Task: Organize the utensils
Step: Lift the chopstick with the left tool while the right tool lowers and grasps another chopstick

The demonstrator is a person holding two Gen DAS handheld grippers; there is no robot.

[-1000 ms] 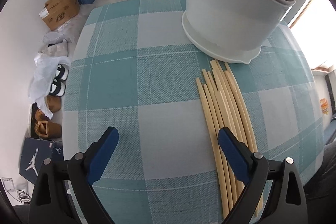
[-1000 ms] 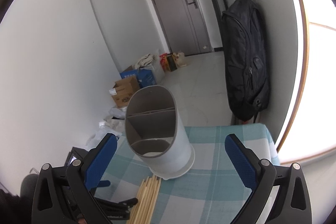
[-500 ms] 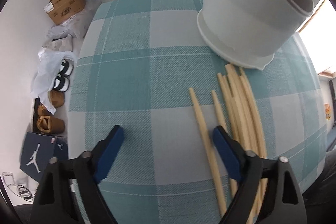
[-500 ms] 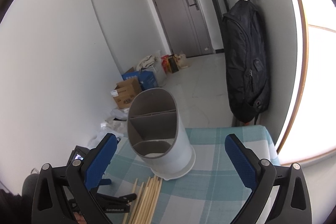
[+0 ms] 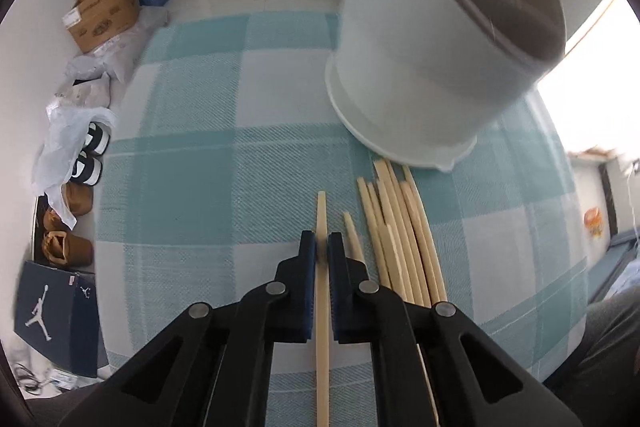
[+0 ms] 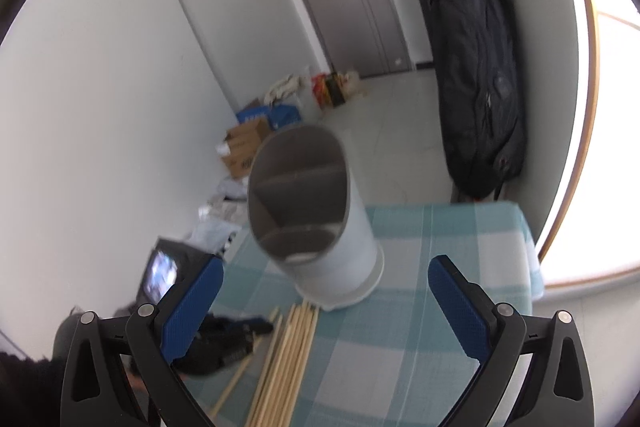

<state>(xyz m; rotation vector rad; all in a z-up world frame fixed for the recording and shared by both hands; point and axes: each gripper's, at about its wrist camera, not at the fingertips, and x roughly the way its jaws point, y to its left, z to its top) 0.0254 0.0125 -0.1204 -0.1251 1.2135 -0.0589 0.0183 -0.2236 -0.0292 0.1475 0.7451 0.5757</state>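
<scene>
While its jaws have just been closing, the left gripper (image 5: 322,247) clamps one chopstick (image 5: 322,311). Remaining chopsticks (image 5: 404,247) lie near the utensil holder (image 5: 420,67). Right gripper (image 6: 322,303) hangs released.

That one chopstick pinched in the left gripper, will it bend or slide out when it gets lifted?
The chopstick looks like plain wood, thin and straight, so it should stay stiff and weigh little. The left gripper has just closed on it near its far end, so the long free part may droop or swivel. Its smooth, narrow sides might slip between the pads.
</scene>
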